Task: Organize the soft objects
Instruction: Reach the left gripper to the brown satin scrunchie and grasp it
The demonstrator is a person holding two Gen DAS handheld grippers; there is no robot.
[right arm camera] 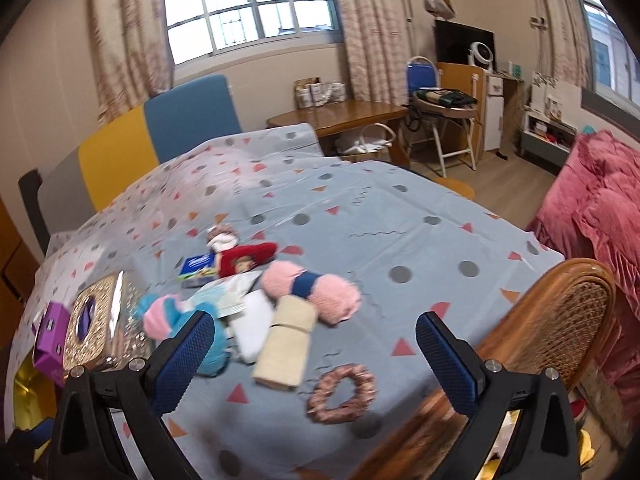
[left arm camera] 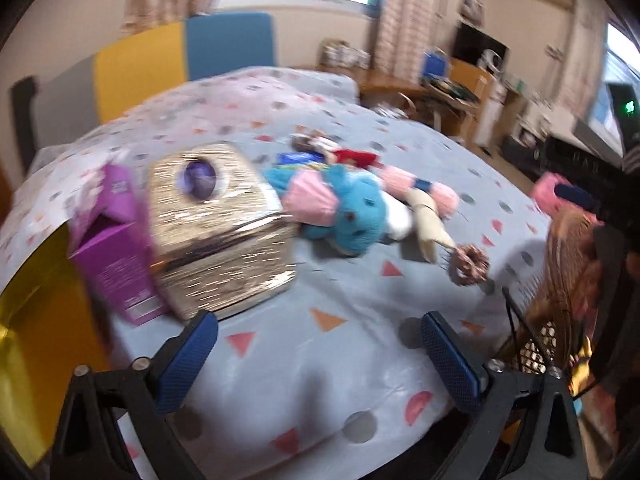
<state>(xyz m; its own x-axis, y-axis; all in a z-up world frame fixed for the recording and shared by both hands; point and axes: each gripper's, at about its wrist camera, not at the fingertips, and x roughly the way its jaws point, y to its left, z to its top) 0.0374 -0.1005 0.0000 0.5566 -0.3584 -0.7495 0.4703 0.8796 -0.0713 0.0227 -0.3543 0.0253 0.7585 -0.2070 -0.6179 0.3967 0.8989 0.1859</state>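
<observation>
Lying on patterned bedsheet [right arm camera: 400,216]: fluffy pink yarn [right arm camera: 312,286], woven ring [right arm camera: 343,388], glittery box [left arm camera: 220,228]

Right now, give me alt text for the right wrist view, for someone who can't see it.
The open right gripper hovers empty over a patterned bedsheet strewn with soft items: a pink scrunchie, beige rolled cloth and pink yarn.

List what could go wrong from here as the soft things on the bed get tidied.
1. The pink ring-shaped scrunchie lies near the bed's edge beside the wicker chair; a nudge might drop it.
2. The blue and pink plush toy touches the gold box; pulling it could shift the box.
</observation>
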